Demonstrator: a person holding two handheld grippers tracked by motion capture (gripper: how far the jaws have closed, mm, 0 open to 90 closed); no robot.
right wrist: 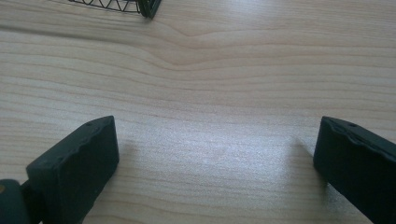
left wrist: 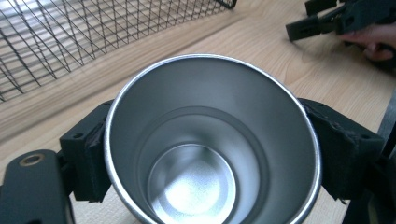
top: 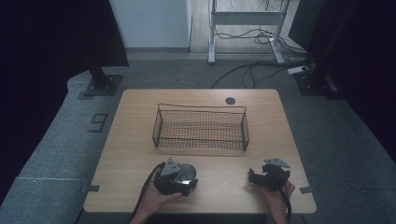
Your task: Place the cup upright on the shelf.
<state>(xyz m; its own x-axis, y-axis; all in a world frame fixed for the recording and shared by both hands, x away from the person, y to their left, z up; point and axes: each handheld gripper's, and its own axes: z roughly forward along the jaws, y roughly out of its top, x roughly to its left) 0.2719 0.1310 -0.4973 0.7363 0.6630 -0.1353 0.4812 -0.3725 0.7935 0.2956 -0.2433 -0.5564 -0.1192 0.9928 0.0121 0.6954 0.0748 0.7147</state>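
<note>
A shiny steel cup (left wrist: 212,140) sits between the two jaws of my left gripper (left wrist: 212,154), its open mouth facing the camera and its inside bare. From above, the same cup (top: 185,172) shows at the table's near left, with my left gripper (top: 180,179) shut on it. My right gripper (top: 254,178) rests at the near right, held by a hand. Its jaws stand wide apart over bare wood, right gripper (right wrist: 217,163) holding nothing. A black wire basket (top: 201,127) stands in the middle of the table, with nothing in it.
The wooden table (top: 140,154) has a round grommet (top: 230,100) at its far edge. The basket's corner (right wrist: 149,7) shows ahead of the right gripper. The basket's mesh (left wrist: 70,32) lies beyond the cup. The other gripper (left wrist: 336,21) rests farther off. Stands and cables lie on the floor behind.
</note>
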